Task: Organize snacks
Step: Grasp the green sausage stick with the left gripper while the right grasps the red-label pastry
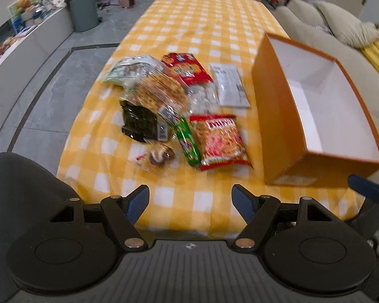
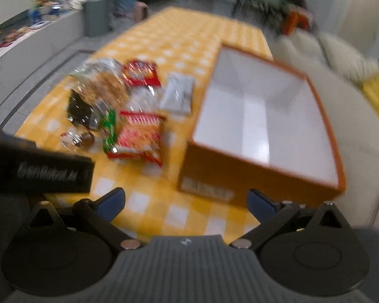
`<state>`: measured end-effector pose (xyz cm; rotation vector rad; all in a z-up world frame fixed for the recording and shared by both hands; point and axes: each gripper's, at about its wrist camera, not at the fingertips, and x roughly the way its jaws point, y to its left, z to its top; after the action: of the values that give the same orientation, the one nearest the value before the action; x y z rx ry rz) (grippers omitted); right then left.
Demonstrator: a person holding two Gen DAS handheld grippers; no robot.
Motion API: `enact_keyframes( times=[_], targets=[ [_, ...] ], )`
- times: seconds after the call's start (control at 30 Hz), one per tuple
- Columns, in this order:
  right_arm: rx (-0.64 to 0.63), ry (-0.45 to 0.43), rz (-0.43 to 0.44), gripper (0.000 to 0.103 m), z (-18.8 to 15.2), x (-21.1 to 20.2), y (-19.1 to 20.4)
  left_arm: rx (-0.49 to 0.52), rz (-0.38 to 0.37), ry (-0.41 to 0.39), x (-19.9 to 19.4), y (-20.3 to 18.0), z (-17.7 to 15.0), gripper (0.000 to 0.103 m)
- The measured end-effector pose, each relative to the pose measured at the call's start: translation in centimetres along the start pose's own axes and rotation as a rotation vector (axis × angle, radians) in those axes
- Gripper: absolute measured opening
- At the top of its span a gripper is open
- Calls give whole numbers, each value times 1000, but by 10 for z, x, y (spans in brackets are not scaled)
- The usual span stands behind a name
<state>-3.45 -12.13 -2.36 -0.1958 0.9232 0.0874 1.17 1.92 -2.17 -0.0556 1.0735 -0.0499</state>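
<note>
Several snack packets lie in a heap on the yellow checked tablecloth (image 1: 189,25): a red noodle-snack bag (image 1: 218,141), a green tube (image 1: 188,141), a dark seaweed pack (image 1: 137,121), a clear bag of brown crackers (image 1: 159,91), a red bag (image 1: 187,68), a white packet (image 1: 231,85) and a small wrapped pastry (image 1: 159,155). An orange box (image 1: 280,116) with a white inside stands open to their right; nothing is visible inside it. My left gripper (image 1: 190,200) is open and empty, near the table's front edge. My right gripper (image 2: 187,202) is open and empty, in front of the box (image 2: 240,169). The red noodle-snack bag also shows in the blurred right wrist view (image 2: 139,136).
A beige sofa (image 1: 341,32) with cushions runs along the table's right side. A grey bin (image 1: 83,10) and a low white counter (image 1: 25,48) stand on the left across the tiled floor. The left gripper's body (image 2: 38,171) crosses the right wrist view at left.
</note>
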Motion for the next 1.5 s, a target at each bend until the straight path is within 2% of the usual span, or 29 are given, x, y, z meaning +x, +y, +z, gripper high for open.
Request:
enact_keyframes(
  times=[0.23, 0.37, 0.53, 0.63, 0.7, 0.77, 0.83, 0.97, 1.1, 1.37, 1.4, 1.47, 1.5],
  targets=[
    [-74, -118, 99, 99, 6, -6, 19, -122, 0, -8, 4, 40, 16, 87],
    [-73, -94, 124, 89, 16, 7, 28, -161, 19, 5, 14, 61, 21, 87],
    [-63, -65, 138, 87, 27, 27, 34, -262, -31, 36, 24, 90, 22, 87],
    [-65, -59, 179, 81, 34, 37, 41, -303, -57, 45, 27, 101, 23, 87],
    [-81, -42, 203, 70, 41, 48, 50, -330, -86, 43, 26, 108, 24, 87],
    [-108, -11, 212, 55, 48, 62, 63, -358, -115, 36, 26, 115, 24, 87],
    [-136, -28, 264, 55, 51, 68, 74, -382, -143, 38, 27, 122, 25, 87],
    [-287, -79, 351, 55, 54, 78, 99, -393, -185, 47, 30, 128, 28, 87],
    [-443, -77, 336, 55, 59, 99, 122, -408, -198, 48, 31, 131, 30, 84],
    [-521, -11, 429, 58, 61, 129, 127, -438, -236, 45, 33, 139, 32, 82],
    [-533, -8, 439, 57, 59, 131, 127, -432, -231, 47, 34, 138, 32, 82],
    [-540, -4, 473, 44, 58, 139, 129, -427, -223, 46, 34, 136, 32, 82],
    [-527, -15, 488, 41, 58, 140, 127, -424, -222, 48, 34, 136, 32, 82]
  ],
)
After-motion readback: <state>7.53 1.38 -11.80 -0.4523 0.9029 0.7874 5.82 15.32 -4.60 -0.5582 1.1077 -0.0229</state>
